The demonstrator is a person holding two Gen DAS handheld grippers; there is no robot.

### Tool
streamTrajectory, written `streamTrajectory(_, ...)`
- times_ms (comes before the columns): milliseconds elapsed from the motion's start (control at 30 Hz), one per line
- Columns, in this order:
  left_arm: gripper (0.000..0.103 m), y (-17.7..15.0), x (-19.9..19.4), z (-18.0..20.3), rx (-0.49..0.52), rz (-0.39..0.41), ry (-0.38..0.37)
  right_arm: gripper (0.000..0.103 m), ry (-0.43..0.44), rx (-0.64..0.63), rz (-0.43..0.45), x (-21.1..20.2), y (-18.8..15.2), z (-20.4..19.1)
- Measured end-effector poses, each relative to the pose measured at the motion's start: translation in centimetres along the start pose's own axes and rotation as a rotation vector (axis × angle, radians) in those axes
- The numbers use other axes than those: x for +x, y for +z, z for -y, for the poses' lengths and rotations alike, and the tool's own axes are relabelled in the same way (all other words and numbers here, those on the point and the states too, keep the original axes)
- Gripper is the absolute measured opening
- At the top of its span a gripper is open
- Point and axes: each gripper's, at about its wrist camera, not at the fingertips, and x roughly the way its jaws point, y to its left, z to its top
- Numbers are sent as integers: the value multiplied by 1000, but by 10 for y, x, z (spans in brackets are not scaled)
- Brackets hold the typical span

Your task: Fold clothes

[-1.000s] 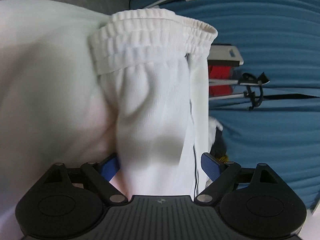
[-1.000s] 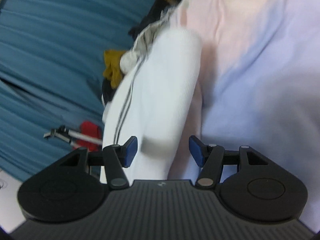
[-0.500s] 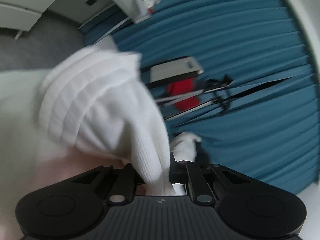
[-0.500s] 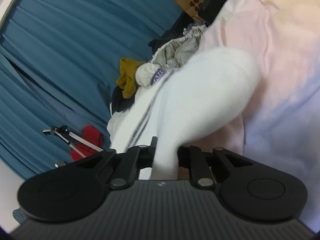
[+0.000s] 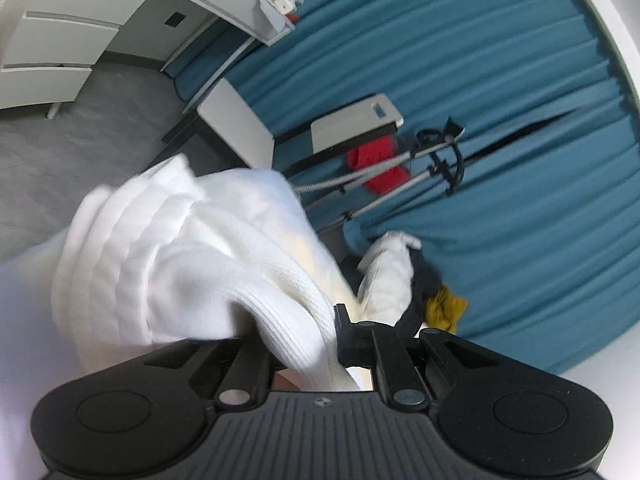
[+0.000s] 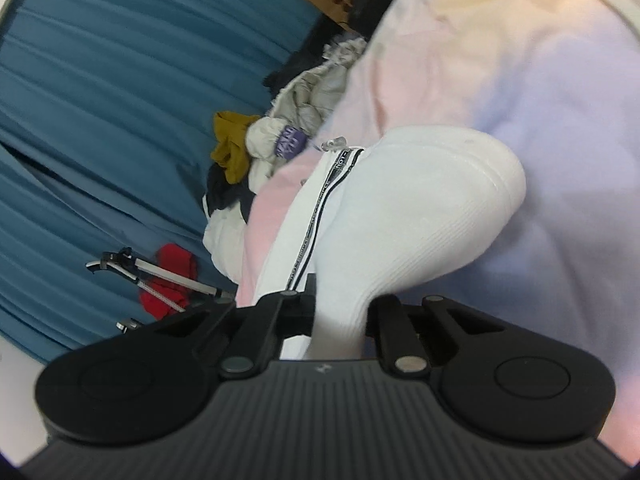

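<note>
The left gripper [image 5: 316,336] has its jaws pinched tight on a fold of the white ribbed knit garment with an elastic waistband [image 5: 168,256], which bunches up in front of it, blurred at its far edge. The right gripper [image 6: 340,316] likewise has its jaws clamped on another part of this white garment [image 6: 404,208], beside a black-and-white striped side tape [image 6: 316,208]. The garment lies over the pale pink-and-lilac bedsheet [image 6: 540,92]. At the sheet's far edge sits a heap of crumpled clothes [image 6: 280,136] containing a mustard-yellow piece [image 6: 230,146]. Behind hang pleated teal curtains [image 5: 500,92], with a red cloth [image 5: 376,160] on a metal stand [image 5: 400,176] and a white cabinet [image 5: 52,44] over grey floor.
</note>
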Motion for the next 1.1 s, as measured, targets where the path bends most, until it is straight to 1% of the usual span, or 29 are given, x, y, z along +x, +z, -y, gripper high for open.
streamTrajectory(67, 11, -6, -25, -9, 7, -24, 9, 12, -6, 0, 7, -21, -3, 4)
streamTrajectory(133, 11, -13, -50, -19, 15, -47, 19, 12, -23, 50, -3, -36, -7, 17)
streamTrajectory(167, 12, -17, -57, -24, 19, -67, 25, 12, -32, 79, -10, -43, -9, 25)
streamTrajectory(233, 12, -26, -70, -35, 61, -111, 39, 12, -71, 122, -29, -52, -16, 40)
streamTrajectory(300, 13, -33, -72, -40, 83, -149, 60, 12, -118, 156, -49, -52, -23, 56)
streamTrajectory(367, 14, -34, -70, -41, 88, -174, 58, 12, -142, 190, -58, -50, -29, 67)
streamTrajectory(433, 18, -34, -65, -39, 100, -187, 60, 12, -162, 178, -61, -47, -32, 68)
streamTrajectory(467, 22, -34, -66, -38, 106, -193, 64, 12, -170, 163, -61, -46, -33, 66)
streamTrajectory(500, 30, -35, -67, -37, 111, -200, 68, 13, -177, 151, -59, -46, -34, 63)
streamTrajectory(533, 35, -35, -70, -36, 123, -207, 71, 14, -183, 140, -56, -45, -36, 59)
streamTrajectory(567, 43, -36, -74, -34, 143, -211, 71, 15, -191, 131, -54, -46, -37, 57)
streamTrajectory(600, 48, -38, -82, -30, 172, -213, 82, 15, -199, 123, -52, -46, -37, 55)
streamTrajectory(633, 51, -40, -89, -26, 202, -214, 93, 15, -206, 118, -50, -48, -37, 55)
streamTrajectory(667, 61, -42, -96, -21, 232, -215, 105, 17, -212, 114, -47, -50, -37, 55)
streamTrajectory(700, 72, -45, -106, -13, 287, -200, 122, 17, -222, 116, -40, -52, -37, 54)
streamTrajectory(733, 77, -48, -116, -5, 342, -184, 139, 19, -233, 121, -33, -53, -38, 53)
streamTrajectory(767, 82, -51, -126, 3, 398, -168, 156, 24, -245, 125, -25, -55, -39, 52)
streamTrajectory(833, 82, -57, -143, 21, 508, -133, 179, 30, -288, 127, -9, -60, -43, 50)
streamTrajectory(867, 84, -60, -150, 31, 562, -113, 185, 35, -302, 128, -1, -63, -44, 50)
streamTrajectory(900, 89, -63, -152, 43, 606, -97, 182, 38, -320, 130, 9, -66, -46, 49)
streamTrajectory(933, 91, -66, -153, 55, 650, -81, 178, 47, -335, 130, 14, -69, -48, 48)
streamTrajectory(967, 91, -71, -152, 67, 698, -73, 164, 53, -334, 127, 11, -71, -49, 46)
streamTrajectory(1000, 91, -78, -145, 81, 750, -75, 143, 55, -328, 123, 6, -72, -50, 45)
streamTrajectory(1067, 92, -91, -130, 111, 853, -79, 99, 66, -317, 108, -1, -76, -53, 41)
streamTrajectory(1100, 93, -101, -115, 123, 887, -105, 54, 70, -322, 92, 4, -77, -55, 38)
